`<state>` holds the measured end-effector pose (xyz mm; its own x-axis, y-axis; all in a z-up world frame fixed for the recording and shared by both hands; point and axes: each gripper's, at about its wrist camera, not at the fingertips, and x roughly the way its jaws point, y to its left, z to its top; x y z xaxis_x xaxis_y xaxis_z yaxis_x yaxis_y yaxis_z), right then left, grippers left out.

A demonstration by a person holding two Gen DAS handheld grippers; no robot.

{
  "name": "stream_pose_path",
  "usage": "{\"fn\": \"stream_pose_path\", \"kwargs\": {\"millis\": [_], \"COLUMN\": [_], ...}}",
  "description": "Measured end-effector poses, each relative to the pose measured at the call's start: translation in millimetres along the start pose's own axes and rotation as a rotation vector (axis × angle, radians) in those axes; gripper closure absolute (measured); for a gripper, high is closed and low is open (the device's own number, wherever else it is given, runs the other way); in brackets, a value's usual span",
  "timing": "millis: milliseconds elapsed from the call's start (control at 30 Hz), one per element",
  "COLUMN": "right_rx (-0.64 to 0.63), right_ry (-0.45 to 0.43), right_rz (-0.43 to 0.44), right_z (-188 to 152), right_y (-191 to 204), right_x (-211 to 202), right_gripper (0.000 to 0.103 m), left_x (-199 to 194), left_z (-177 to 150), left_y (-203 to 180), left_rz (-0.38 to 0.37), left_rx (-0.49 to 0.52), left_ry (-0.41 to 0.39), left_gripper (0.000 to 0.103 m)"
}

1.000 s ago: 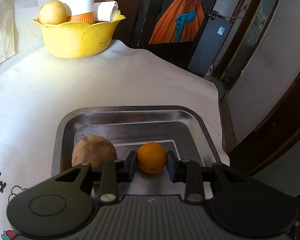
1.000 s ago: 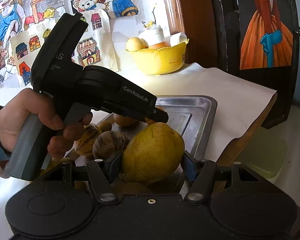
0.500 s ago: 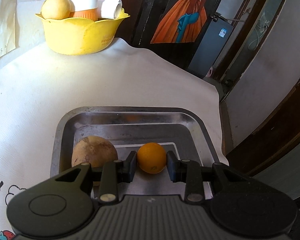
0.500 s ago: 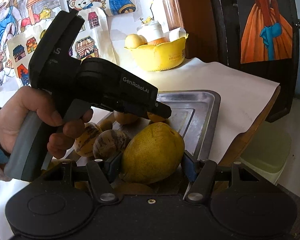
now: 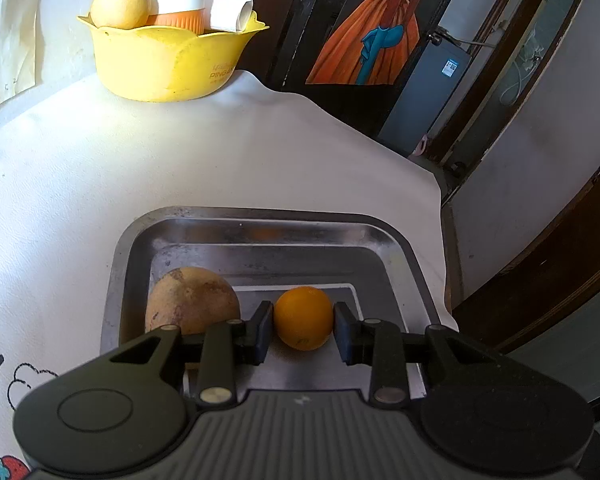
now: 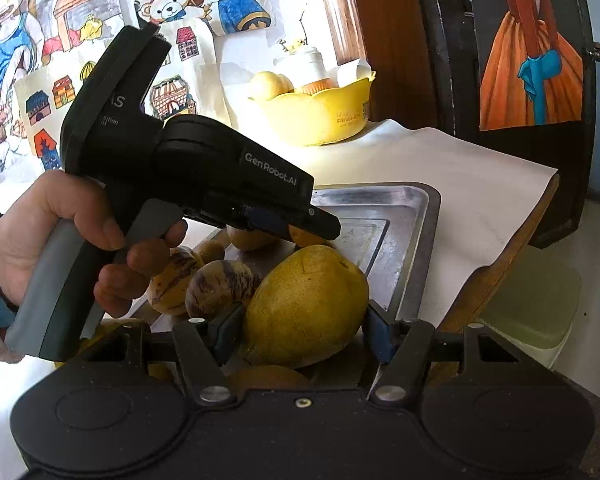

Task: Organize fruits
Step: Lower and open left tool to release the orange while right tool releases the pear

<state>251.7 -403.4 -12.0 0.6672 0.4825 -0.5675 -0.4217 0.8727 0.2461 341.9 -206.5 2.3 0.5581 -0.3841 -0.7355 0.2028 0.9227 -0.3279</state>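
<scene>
My left gripper (image 5: 303, 326) is shut on a small orange (image 5: 303, 317) and holds it over the steel tray (image 5: 396, 258). A brown round fruit (image 5: 192, 300) lies in the tray just left of it. My right gripper (image 6: 300, 328) is shut on a large yellow pear (image 6: 306, 310) at the tray's near end (image 6: 418, 240). The left gripper's black body (image 6: 204, 168) shows in the right wrist view, above the pear. Striped yellow-purple fruits (image 6: 216, 288) lie left of the pear.
A yellow bowl (image 5: 168, 62) with a yellow fruit, a white jar and a paper roll stands at the back of the white cloth; it also shows in the right wrist view (image 6: 320, 114). The table's right edge (image 6: 512, 236) drops off beside the tray.
The left wrist view has moved forward a little, so the yellow bowl sits higher and nearer. Both grippers still hold their fruit.
</scene>
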Motion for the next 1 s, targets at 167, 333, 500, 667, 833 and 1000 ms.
{"fn": "stream_pose_path", "kwargs": {"millis": [167, 333, 500, 667, 833, 1000], "right_rx": [0.018, 0.024, 0.039, 0.046, 0.052, 0.054], "right_ry": [-0.010, -0.016, -0.022, -0.036, -0.054, -0.072], "right_rz": [0.005, 0.005, 0.012, 0.009, -0.002, -0.012], "right_z": [-0.9, -2.7, -4.0, -4.5, -4.2, -4.5], "right_y": [-1.7, -0.3, -0.7, 1.5, 2.8, 4.6], "right_x": [-0.9, -2.0, -4.4, -7.2, -11.6, -18.1], "right_gripper": [0.037, 0.034, 0.030, 0.025, 0.021, 0.018], "left_x": [0.9, 0.5, -4.0, -12.3, -21.7, -31.7], "left_z": [2.4, 2.9, 1.9, 3.5, 4.0, 3.1], "left_y": [1.0, 1.9, 0.8, 0.3, 0.0, 0.1], "left_rz": [-0.008, -0.009, -0.010, -0.018, -0.023, -0.019], "left_rx": [-0.025, -0.039, -0.045, -0.052, -0.054, -0.047], "left_ry": [0.006, 0.006, -0.006, -0.025, -0.046, -0.069], "left_gripper": [0.068, 0.067, 0.061, 0.056, 0.050, 0.042]}}
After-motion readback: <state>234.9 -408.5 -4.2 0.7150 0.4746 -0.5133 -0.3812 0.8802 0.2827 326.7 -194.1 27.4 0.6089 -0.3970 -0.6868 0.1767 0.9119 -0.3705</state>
